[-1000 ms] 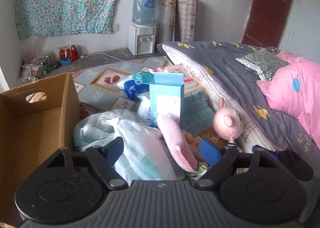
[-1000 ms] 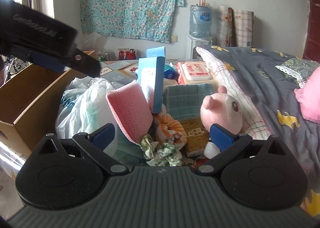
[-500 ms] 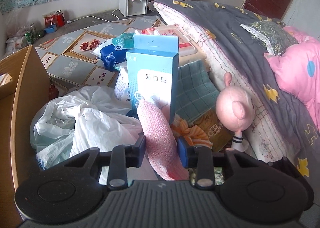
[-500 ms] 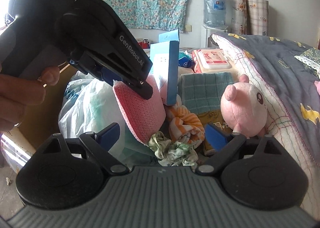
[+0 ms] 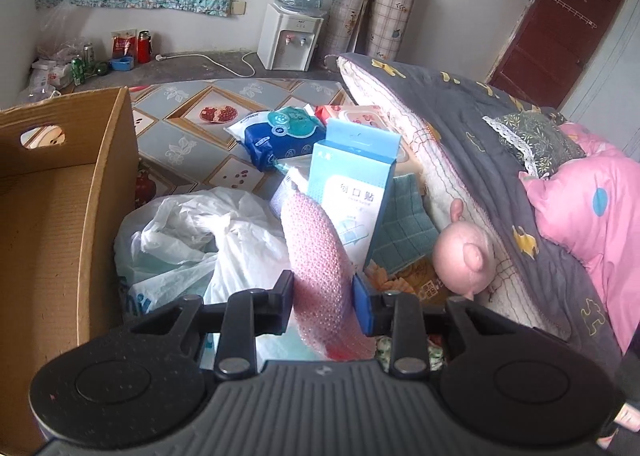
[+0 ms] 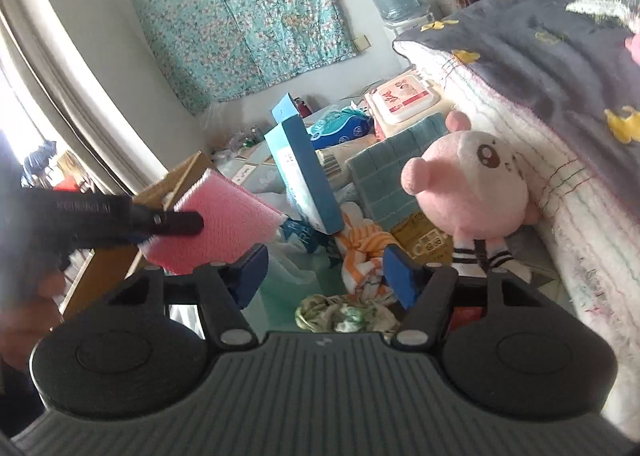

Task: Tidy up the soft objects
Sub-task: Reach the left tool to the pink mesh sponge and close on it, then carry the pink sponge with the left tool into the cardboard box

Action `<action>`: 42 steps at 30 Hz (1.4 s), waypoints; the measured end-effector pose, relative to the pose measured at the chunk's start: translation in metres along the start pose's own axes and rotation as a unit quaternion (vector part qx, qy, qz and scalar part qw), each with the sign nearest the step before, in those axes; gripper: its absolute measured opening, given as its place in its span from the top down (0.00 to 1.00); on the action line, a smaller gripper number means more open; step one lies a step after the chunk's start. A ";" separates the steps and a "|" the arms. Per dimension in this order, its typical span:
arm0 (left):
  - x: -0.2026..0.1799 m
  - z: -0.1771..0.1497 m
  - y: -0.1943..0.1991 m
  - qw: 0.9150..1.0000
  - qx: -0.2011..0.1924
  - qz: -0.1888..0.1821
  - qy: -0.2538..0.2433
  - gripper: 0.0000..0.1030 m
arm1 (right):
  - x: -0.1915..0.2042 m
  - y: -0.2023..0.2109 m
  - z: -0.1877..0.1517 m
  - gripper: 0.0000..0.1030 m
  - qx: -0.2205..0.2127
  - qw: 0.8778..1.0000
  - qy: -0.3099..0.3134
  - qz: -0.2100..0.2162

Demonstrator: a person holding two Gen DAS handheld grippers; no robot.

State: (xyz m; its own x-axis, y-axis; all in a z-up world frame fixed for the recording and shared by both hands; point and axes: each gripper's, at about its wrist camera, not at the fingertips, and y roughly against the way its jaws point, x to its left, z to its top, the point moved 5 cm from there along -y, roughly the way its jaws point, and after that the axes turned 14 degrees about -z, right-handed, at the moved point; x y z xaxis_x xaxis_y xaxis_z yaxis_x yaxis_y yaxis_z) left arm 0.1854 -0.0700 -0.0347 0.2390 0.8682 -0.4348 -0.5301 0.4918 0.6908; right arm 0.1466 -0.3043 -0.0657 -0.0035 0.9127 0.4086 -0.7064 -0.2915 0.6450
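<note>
A pink bumpy sponge is clamped in my left gripper, whose jaws are still closing and press on both its sides. In the right wrist view the sponge hangs lifted at the left, one left finger lying across it. My right gripper is tilted, jaws closing, over an orange striped cloth that the pads do not touch. A green floral scrunchie lies just below. A pink pig plush leans against the bed.
An open cardboard box stands at the left beside a white plastic bag. An upright blue carton, a teal towel and wipes packs crowd the pile. The bed's quilt borders the right.
My left gripper came down, shut on the pink sponge and lifted it out to the left. My right gripper rolled, moved nearer the orange cloth and narrowed its jaws.
</note>
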 end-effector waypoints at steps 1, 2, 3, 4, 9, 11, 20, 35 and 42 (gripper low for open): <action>0.004 -0.003 0.000 1.000 0.002 -0.001 0.006 0.68 | 0.001 -0.004 0.003 0.41 0.010 1.000 -0.016 0.020; 0.008 -0.006 0.000 1.000 0.004 -0.003 0.013 0.68 | 0.004 -0.010 0.004 0.43 0.020 0.999 -0.031 0.040; 0.012 -0.008 0.000 1.000 0.004 -0.006 0.019 0.68 | 0.007 -0.016 0.006 0.44 0.034 0.997 -0.045 0.057; 0.015 -0.010 0.000 1.000 0.003 -0.008 0.025 0.68 | 0.011 -0.023 0.006 0.45 0.049 0.995 -0.056 0.073; 0.024 -0.017 0.002 1.000 -0.002 -0.005 0.025 0.67 | 0.033 -0.060 0.005 0.51 0.100 0.986 -0.079 0.104; 0.025 -0.019 0.002 1.000 -0.002 0.001 0.020 0.66 | 0.038 -0.076 0.003 0.55 0.117 0.983 -0.089 0.109; 0.021 -0.022 0.007 1.000 -0.010 0.002 -0.006 0.67 | 0.049 -0.079 0.000 0.74 0.129 0.981 -0.094 0.113; 0.037 0.016 0.132 0.991 -0.123 0.036 -0.021 0.66 | 0.179 -0.005 0.061 0.71 0.076 0.981 0.052 0.169; 0.117 0.058 0.149 0.988 -0.121 0.096 0.022 0.66 | 0.275 -0.069 0.084 0.71 0.136 0.966 0.096 0.198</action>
State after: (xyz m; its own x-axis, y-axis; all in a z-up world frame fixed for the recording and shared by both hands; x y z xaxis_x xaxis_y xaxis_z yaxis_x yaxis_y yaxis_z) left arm 0.1813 0.1086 0.0514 0.0816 0.9377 -0.3377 -0.7423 0.2833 0.6073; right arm 0.2538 -0.0572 0.0568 -0.3847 0.7426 0.5483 -0.4112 -0.6696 0.6184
